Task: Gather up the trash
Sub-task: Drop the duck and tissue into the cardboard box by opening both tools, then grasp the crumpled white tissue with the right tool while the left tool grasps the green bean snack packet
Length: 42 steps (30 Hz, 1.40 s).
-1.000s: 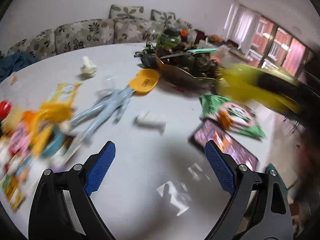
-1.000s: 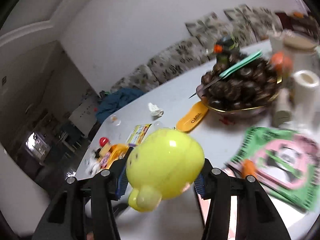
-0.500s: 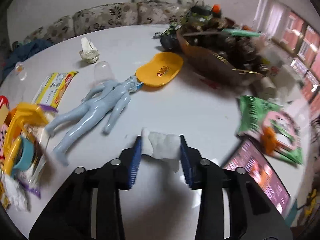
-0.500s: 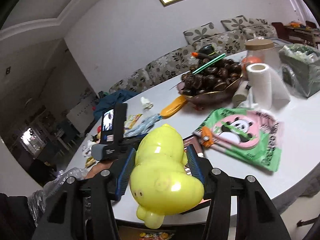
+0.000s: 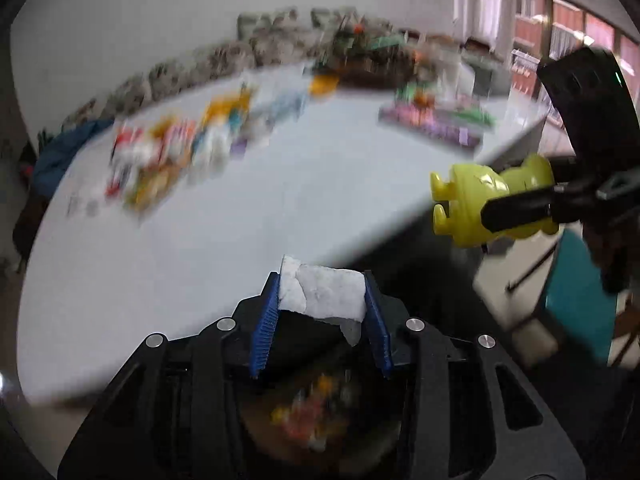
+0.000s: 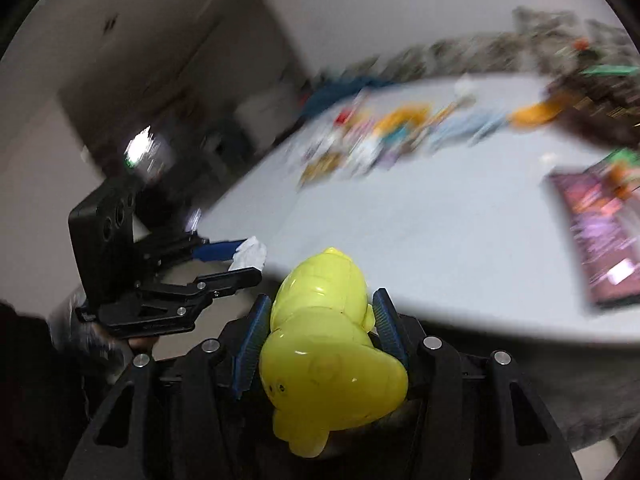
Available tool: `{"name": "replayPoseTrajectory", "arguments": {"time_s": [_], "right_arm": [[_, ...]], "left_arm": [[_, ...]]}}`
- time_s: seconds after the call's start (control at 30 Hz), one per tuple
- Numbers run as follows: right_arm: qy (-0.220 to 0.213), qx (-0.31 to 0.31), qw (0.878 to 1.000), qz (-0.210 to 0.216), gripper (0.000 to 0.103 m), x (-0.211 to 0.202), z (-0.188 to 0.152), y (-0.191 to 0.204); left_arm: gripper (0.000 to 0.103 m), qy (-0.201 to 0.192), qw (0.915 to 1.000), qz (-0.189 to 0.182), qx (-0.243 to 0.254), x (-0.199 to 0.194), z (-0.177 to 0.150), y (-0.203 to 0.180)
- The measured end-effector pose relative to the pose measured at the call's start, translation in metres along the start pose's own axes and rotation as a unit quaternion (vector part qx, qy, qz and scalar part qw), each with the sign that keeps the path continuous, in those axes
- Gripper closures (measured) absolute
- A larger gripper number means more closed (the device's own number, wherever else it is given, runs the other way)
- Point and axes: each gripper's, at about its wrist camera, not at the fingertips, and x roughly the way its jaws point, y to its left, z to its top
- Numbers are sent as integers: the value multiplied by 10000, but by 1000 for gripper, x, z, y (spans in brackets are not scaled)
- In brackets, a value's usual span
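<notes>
My left gripper (image 5: 322, 280) is shut on a crumpled white tissue (image 5: 324, 294) and holds it off the near edge of the white table (image 5: 200, 232). The tissue also shows in the right wrist view (image 6: 250, 256), at the left gripper's blue fingers (image 6: 218, 250). My right gripper (image 6: 320, 312) is shut on a yellow plastic duck toy (image 6: 328, 344), also off the table's near edge; the duck shows at the right of the left wrist view (image 5: 484, 204). Below the left gripper is a dark opening with blurred colourful bits (image 5: 316, 416).
Both views are motion-blurred. Toys and wrappers (image 5: 180, 152) lie on the table's far left. A tablet (image 6: 600, 232) lies at the right, a dark bowl of chestnuts (image 6: 592, 96) behind it. A teal chair (image 5: 580, 300) stands at the right.
My left gripper has lifted the tissue off the table and pulled back past the near edge. My right gripper with the duck has dropped lower and closer to the left gripper.
</notes>
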Motion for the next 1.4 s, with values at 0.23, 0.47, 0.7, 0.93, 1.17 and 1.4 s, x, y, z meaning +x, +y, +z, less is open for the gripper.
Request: {"name": "replayPoseTrajectory", "arguments": {"time_s": [0.23, 0.47, 0.7, 0.93, 1.17, 1.4], "right_arm": [[1477, 59, 9889, 118, 51, 111, -47, 3], [2022, 360, 9785, -189, 36, 162, -69, -18], [1233, 97, 9922, -125, 32, 96, -20, 7], [19, -229, 9985, -493, 26, 63, 101, -5], [-292, -102, 9889, -1454, 29, 155, 210, -30], [315, -62, 9838, -1762, 87, 209, 232, -60]], "left_arm": [[60, 968, 9929, -297, -625, 54, -93, 30], [32, 1778, 9807, -351, -736, 121, -132, 44], [22, 1448, 9847, -437, -867, 92, -127, 51], [18, 761, 9922, -364, -922, 47, -90, 62], [18, 446, 9922, -254, -1140, 31, -77, 76], [18, 67, 9856, -354, -1651, 0, -67, 101]]}}
